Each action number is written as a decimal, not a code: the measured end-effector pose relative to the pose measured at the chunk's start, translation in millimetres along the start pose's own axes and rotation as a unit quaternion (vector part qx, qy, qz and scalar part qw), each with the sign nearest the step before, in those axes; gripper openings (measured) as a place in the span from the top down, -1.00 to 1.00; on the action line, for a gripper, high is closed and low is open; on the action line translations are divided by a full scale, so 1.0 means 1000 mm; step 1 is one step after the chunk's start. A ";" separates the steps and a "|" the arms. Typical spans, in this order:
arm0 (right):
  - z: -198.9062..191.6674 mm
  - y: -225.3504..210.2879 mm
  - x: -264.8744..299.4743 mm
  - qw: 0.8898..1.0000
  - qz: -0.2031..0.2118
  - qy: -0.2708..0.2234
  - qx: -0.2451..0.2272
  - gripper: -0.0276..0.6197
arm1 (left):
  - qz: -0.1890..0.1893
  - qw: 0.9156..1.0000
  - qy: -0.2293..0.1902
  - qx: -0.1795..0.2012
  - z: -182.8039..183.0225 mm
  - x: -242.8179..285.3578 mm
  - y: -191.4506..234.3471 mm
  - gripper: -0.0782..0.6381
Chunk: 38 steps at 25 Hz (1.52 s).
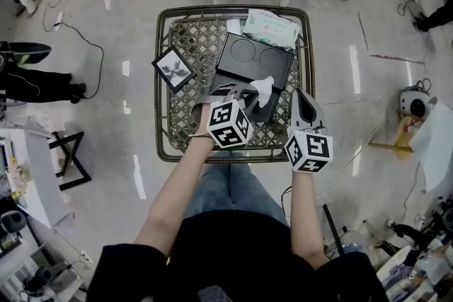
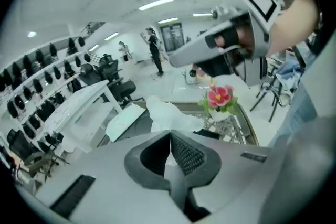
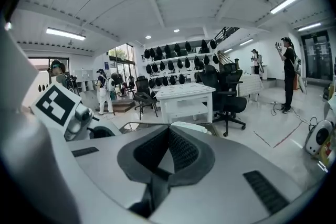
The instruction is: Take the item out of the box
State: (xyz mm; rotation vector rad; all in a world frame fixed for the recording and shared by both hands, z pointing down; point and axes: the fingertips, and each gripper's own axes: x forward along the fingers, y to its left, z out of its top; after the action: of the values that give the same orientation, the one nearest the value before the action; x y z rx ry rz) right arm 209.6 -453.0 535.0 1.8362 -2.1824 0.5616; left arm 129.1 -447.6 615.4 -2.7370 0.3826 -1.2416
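Head view: a square woven wicker table (image 1: 164, 81) is seen bearing a black rectangular box (image 1: 248, 56), a black-framed picture (image 1: 173, 68) and a green-and-white packet (image 1: 272, 27). A crumpled white tissue (image 1: 264, 86) is held at the box's near edge by the left gripper (image 1: 253, 90). Left gripper view: the jaws are pressed together on the tissue. A pink flower in a white pot (image 2: 220, 98) is shown only here. Right gripper view: the right gripper (image 3: 169, 132) is closed, with nothing between its jaws.

Base of tissue (image 1: 263, 85) hidden in left hand-held gripper (image 1: 248, 90), black box (image 1: 248, 59) end behind it, packet (image 1: 271, 27) print unreadably small
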 end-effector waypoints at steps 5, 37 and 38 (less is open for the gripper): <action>0.025 0.017 -0.015 0.999 0.011 -0.034 -0.012 0.91 | 0.086 0.989 -0.093 -0.073 0.035 -0.062 0.036 0.72; 0.070 0.085 -0.075 0.987 0.050 -0.133 -0.069 0.91 | 0.285 0.883 -0.305 -0.214 0.041 -0.230 0.051 0.72; 0.070 0.085 -0.076 0.987 0.051 -0.133 -0.069 0.91 | 0.284 0.883 -0.305 -0.215 0.041 -0.230 0.050 0.72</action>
State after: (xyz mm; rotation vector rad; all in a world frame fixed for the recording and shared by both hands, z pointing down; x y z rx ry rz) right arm 144.5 -403.7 428.8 1.8237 -2.4276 0.1843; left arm 5.3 -432.5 411.3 -2.8020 1.3676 -0.1348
